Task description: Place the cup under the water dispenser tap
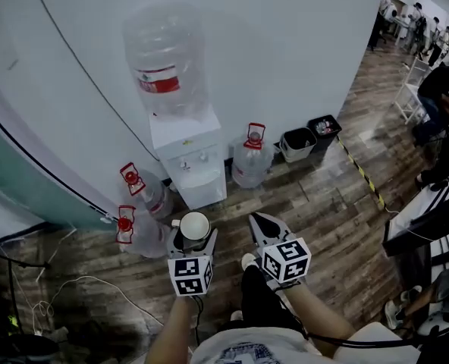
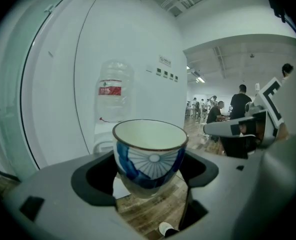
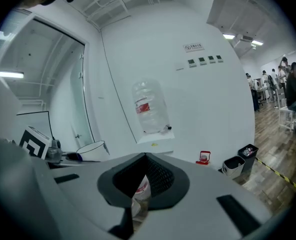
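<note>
A blue-and-white ceramic cup (image 1: 194, 224) is held upright in my left gripper (image 1: 193, 239), whose jaws are shut on its sides. Close up in the left gripper view, the cup (image 2: 149, 154) fills the gap between the jaws and looks empty inside. The white water dispenser (image 1: 188, 161) stands against the wall ahead, with a large clear bottle (image 1: 167, 59) on top and its taps (image 1: 193, 161) some way beyond the cup. My right gripper (image 1: 264, 231) hovers beside the left, shut on nothing. In the right gripper view the cup (image 3: 90, 150) shows at the left and the dispenser bottle (image 3: 150, 106) ahead.
Spare water bottles with red handles stand on the wooden floor at the dispenser's right (image 1: 251, 158) and left (image 1: 142, 194). Two bins (image 1: 298, 142) sit by the wall. Cables (image 1: 65, 287) trail at the left. Tables and people (image 1: 437, 89) are at the right.
</note>
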{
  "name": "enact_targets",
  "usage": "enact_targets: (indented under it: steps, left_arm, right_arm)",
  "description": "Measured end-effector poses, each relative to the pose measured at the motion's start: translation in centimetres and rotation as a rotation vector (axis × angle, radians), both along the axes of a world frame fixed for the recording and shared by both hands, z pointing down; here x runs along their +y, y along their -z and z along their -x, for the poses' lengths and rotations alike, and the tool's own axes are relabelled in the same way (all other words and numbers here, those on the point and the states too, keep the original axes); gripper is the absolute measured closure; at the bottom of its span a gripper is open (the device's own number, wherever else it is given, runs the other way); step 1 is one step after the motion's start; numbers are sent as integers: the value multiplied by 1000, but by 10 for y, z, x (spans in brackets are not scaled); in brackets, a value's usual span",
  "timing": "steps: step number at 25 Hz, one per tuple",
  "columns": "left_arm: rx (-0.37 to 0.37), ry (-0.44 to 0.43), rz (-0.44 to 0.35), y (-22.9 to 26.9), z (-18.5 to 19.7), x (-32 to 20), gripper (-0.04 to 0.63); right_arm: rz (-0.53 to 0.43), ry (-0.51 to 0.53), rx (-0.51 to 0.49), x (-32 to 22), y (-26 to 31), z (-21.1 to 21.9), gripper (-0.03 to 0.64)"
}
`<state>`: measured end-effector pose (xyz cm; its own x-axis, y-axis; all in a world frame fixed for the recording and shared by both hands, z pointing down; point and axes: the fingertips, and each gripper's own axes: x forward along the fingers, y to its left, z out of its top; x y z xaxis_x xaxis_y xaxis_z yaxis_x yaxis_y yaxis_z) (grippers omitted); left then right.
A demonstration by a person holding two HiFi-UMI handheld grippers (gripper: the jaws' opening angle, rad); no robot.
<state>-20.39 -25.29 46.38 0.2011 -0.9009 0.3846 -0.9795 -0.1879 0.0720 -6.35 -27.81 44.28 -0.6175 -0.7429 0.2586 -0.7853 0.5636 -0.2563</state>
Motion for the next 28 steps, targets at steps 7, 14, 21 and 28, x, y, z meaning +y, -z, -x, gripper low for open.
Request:
enact_targets:
  steps: [7,14,21,28]
  left_arm:
    - [-14,41,18,-54,3,-100,184]
    - [-8,74,59,-127,9,-176,184]
    - [-15,113,83,-207,18,-238,184]
    - [-17,122,87,-280,25,-283,184]
  right_arm:
    - [28,-5,29,-101,-57,-3,595]
    - [48,14,40,-179,-117,2,595]
    - [47,45,47,-228,-187,12,595]
    - [72,50,47,-262,-261,27,595]
